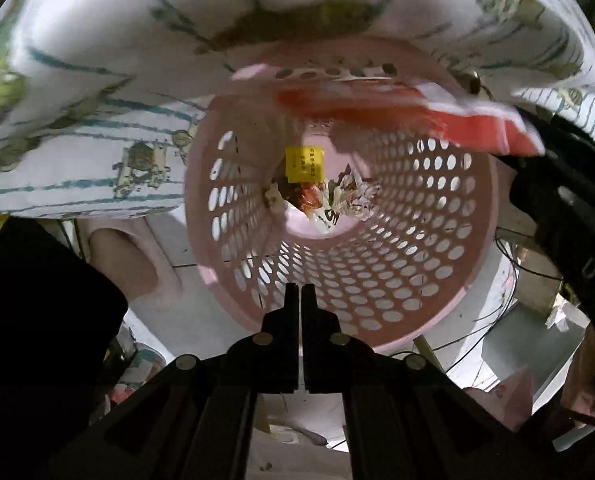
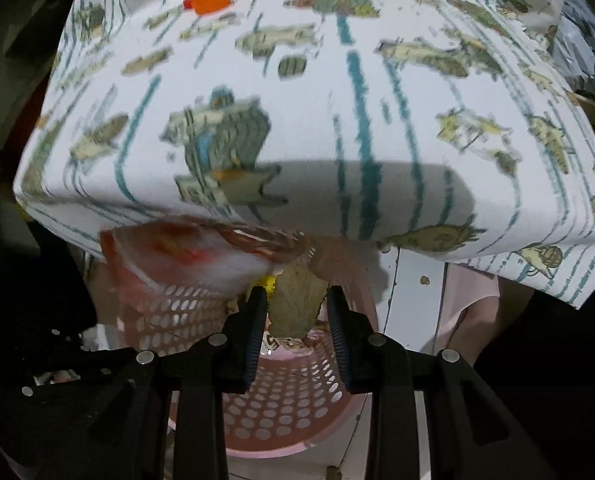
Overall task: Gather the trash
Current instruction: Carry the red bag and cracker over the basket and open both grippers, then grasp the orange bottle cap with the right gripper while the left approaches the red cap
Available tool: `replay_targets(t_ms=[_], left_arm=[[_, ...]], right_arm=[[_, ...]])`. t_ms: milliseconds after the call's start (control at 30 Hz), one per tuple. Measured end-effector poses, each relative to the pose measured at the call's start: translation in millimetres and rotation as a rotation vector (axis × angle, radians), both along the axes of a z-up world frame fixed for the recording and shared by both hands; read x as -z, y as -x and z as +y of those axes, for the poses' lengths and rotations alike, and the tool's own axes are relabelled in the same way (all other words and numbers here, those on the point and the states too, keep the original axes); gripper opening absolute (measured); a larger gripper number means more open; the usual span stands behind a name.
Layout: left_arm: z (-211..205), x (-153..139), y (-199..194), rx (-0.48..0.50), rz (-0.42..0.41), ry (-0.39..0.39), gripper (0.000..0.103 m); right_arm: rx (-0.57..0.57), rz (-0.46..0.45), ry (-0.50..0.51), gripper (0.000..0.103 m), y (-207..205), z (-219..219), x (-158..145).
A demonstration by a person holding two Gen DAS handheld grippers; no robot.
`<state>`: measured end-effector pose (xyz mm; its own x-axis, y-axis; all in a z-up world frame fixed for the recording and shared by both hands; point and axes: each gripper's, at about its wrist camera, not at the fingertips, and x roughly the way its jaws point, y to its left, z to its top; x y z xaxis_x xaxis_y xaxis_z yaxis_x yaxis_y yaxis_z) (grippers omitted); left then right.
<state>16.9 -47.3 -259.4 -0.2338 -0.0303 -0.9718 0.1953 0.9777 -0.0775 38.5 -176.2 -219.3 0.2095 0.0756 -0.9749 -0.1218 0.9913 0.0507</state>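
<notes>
I look down into a pink perforated basket with a yellow wrapper and crumpled scraps at its bottom. My left gripper hangs over the near rim, shut with nothing in it. A red and white wrapper, blurred, stretches across the far rim to the right gripper's black body. In the right wrist view my right gripper is over the basket. Its pads press on a tan crumpled end, and the wrapper spreads left from there.
A table under a white cloth with fish prints overhangs the basket's far side. An orange piece lies on that cloth. Cables run over the white floor to the right. Dark clothing fills the left.
</notes>
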Motion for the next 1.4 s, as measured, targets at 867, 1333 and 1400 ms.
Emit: replay_targets(t_ms=[867, 1333, 1400], left_arm=[[25.7, -56.1, -18.9, -0.092, -0.125, -0.039, 0.077], [45.0, -154.6, -31.5, -0.121, -0.44, -0.072, 0.075], [47.4, -167.5, -32.8, -0.133, -0.465, -0.039, 0.075]], right_arm=[[0.11, 0.081, -0.073, 0.058, -5.5, -1.0, 38.8], [0.001, 0.011, 0.017, 0.058, -3.0, 18.3, -42.3], [0.001, -0.012, 0.003, 0.058, -3.2, 17.9, -57.0]])
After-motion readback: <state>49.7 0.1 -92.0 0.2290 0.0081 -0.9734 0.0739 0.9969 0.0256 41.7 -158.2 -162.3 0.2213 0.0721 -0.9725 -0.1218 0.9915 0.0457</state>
